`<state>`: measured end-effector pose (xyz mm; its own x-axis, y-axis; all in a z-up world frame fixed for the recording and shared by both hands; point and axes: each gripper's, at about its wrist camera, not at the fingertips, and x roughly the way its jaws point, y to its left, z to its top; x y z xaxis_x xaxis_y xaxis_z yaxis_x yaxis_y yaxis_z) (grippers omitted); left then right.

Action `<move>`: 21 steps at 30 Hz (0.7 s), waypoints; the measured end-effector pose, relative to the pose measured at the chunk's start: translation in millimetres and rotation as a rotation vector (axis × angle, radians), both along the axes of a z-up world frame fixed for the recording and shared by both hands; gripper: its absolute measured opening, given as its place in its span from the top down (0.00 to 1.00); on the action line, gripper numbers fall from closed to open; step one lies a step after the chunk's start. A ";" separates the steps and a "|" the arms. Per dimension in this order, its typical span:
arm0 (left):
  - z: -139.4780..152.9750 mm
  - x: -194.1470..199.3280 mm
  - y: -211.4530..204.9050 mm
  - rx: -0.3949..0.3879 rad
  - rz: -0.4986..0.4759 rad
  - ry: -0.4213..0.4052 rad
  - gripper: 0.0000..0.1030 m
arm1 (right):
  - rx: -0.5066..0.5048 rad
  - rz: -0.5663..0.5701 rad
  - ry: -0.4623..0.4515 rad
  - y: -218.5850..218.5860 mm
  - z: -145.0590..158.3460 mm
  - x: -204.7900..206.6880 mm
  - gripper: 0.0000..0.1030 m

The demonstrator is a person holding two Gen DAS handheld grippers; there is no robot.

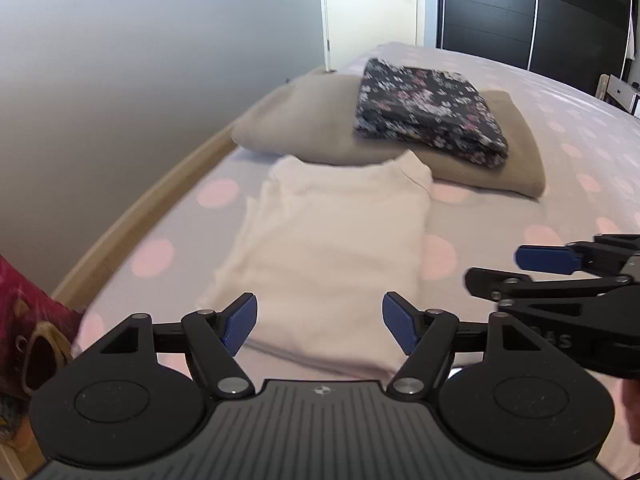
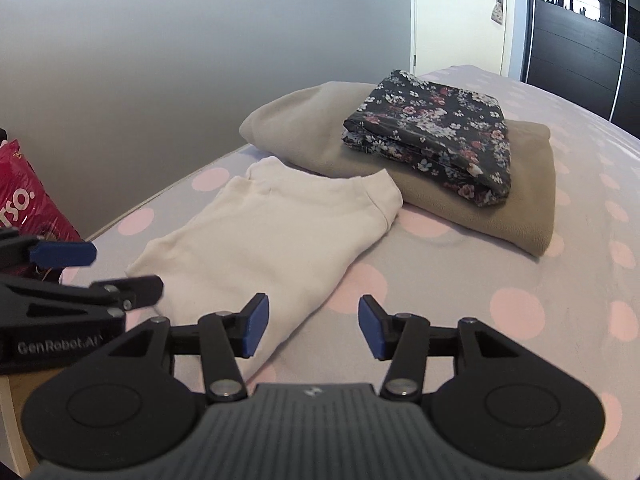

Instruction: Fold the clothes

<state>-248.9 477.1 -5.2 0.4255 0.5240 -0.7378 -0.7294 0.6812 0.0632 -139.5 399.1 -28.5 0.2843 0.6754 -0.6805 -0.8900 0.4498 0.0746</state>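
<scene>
Both tools (image 1: 319,322) (image 2: 307,326) agape over cream top (image 1: 332,248) (lengthwise, collar seemingly far).

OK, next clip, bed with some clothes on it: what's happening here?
A person is folding clothes on a polka-dot bed with a hand-held tool in each hand. The white garment lies folded flat, and both the left tool and right tool are open above its near end, holding nothing. Behind it, a folded floral garment sits on a folded beige one. A red bag stands at the bedside.
</scene>
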 end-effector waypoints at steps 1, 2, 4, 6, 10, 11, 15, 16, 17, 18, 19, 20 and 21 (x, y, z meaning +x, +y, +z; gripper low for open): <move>-1.8 -0.4 -2.0 -0.017 0.001 -0.003 0.34 | -0.003 -0.006 0.002 -1.8 -1.5 -2.2 0.48; -3.4 -2.5 -4.3 -0.020 0.004 -0.009 0.34 | -0.012 -0.013 -0.005 -3.4 -3.7 -5.0 0.48; -7.0 -6.1 -8.3 -0.019 0.013 -0.019 0.33 | -0.026 -0.021 -0.015 -7.0 -8.5 -10.4 0.48; -13.0 -8.6 -11.1 -0.024 0.032 -0.015 0.32 | -0.040 -0.023 -0.017 -10.2 -14.0 -14.3 0.47; -25.3 -12.2 -10.9 -0.074 0.032 -0.014 0.32 | -0.061 -0.023 -0.018 -14.8 -23.6 -17.5 0.47; -27.1 -13.0 -11.3 -0.072 0.035 -0.010 0.32 | -0.064 -0.024 -0.012 -15.4 -25.5 -17.1 0.47; -31.0 -13.6 -11.0 -0.077 0.039 -0.005 0.32 | -0.076 -0.028 0.001 -15.6 -31.0 -16.2 0.47; -31.6 -13.4 -11.0 -0.077 0.040 -0.005 0.32 | -0.077 -0.026 0.000 -15.3 -31.3 -16.2 0.47; -32.1 -13.2 -11.0 -0.077 0.041 -0.004 0.32 | -0.078 -0.025 -0.003 -15.4 -31.3 -16.6 0.46; -32.6 -12.9 -11.1 -0.077 0.043 -0.004 0.32 | -0.078 -0.026 -0.004 -15.2 -31.3 -16.6 0.46; -33.1 -12.8 -10.9 -0.074 0.045 0.000 0.32 | -0.079 -0.026 -0.005 -15.1 -31.3 -16.7 0.46; -33.5 -12.9 -10.4 -0.076 0.048 0.001 0.32 | -0.079 -0.026 -0.005 -14.9 -31.3 -16.7 0.46; -33.9 -13.2 -9.8 -0.078 0.053 -0.001 0.32 | -0.079 -0.027 -0.005 -14.9 -31.3 -16.7 0.46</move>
